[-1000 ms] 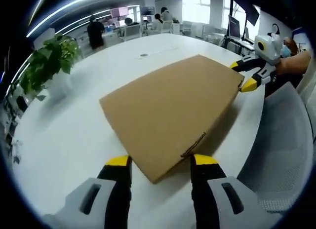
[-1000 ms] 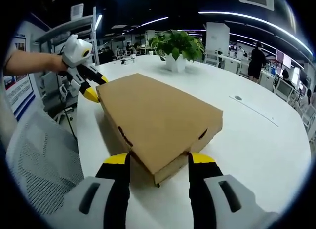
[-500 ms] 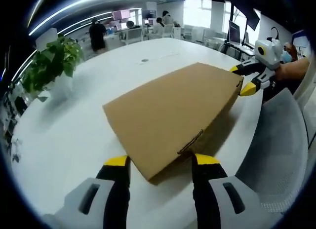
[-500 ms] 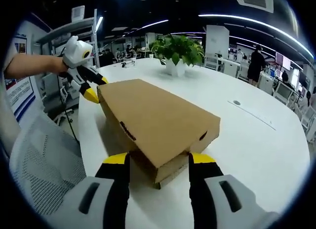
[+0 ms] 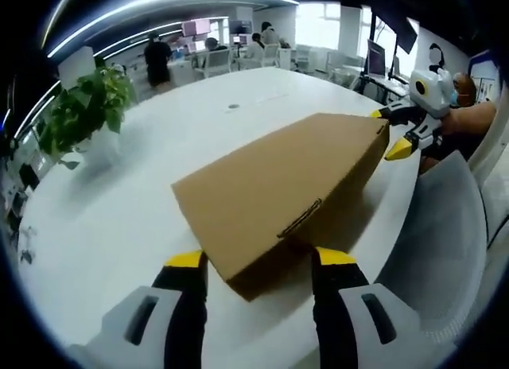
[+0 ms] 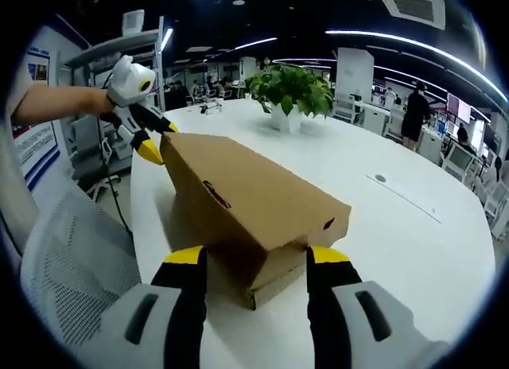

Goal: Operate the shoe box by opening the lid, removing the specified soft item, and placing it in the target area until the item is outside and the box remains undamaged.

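While the left gripper (image 5: 253,262) looks along its own jaws in the left gripper view, the box (image 5: 278,198) lies on the white table (image 5: 119,226) with its long axis running from that gripper away toward the upper right, where the right gripper (image 5: 394,133) meets its far corner. The near corner sits between the yellow-tipped jaws, which stand apart on either side of it (whether they press the cardboard cannot be told). The lid (image 5: 270,182) is plain brown cardboard, tilted up, with a slit tab on its front edge. A plant (image 5: 79,106) stands at the left, a mesh chair (image 5: 445,226) at the right.

Seen from the right gripper view, the box (image 6: 246,202) runs from the right gripper (image 6: 254,262) away to the upper left, ending at the left gripper (image 6: 151,138). The lid (image 6: 254,190) is raised at the chair side, its front flap hanging above the base (image 6: 274,277). The jaws are spread, flanking the near corner. The plant (image 6: 290,87) stands beyond on the table (image 6: 413,234).
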The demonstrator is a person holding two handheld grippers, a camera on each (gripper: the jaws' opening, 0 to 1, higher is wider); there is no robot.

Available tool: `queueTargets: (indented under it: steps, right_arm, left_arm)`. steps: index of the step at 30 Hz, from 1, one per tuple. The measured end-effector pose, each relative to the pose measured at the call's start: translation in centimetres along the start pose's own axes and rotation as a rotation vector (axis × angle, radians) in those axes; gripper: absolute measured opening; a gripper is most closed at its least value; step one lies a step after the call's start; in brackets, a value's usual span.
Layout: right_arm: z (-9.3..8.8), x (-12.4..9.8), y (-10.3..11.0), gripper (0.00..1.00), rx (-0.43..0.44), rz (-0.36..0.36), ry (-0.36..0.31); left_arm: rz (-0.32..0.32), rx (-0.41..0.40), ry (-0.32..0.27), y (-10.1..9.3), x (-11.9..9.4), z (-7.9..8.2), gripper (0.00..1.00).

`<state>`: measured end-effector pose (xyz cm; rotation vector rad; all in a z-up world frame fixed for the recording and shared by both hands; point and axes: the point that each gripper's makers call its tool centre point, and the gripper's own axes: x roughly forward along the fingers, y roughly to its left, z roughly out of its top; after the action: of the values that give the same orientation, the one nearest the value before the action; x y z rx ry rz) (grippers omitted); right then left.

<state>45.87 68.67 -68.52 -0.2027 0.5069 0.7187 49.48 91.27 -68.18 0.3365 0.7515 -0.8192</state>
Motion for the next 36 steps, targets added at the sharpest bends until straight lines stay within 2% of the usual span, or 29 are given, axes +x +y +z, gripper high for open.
queueTargets:
  steps: [11, 18, 26, 31, 36]
  right_arm:
    - [1.5, -0.5, -0.4, 0.47, 0.004, -0.009, -0.036]
    - [2.9, -0.8, -1.0, 0.46, -0.007, -0.024, -0.060]
    - [3.9, -1.0, -1.6, 0.45, -0.016, -0.042, -0.076]
    - [4.6, -1.0, -2.1, 0.43, -0.014, -0.054, -0.090]
    - [5.1, -1.0, -2.7, 0.41, -0.009, -0.067, -0.102]
  left_arm:
    - [0.012, 0.016, -0.027, -0.1, -0.8, 1.3, 0.53]
    - [0.040, 0.006, -0.088, 0.7, -1.5, 3.1, 0.51]
    - [0.062, 0.013, -0.113, 1.3, -1.7, 4.3, 0.50]
    - [0.121, 0.029, -0.128, 2.6, -1.8, 5.1, 0.40]
    - [0.150, 0.027, -0.141, 3.3, -1.9, 5.7, 0.35]
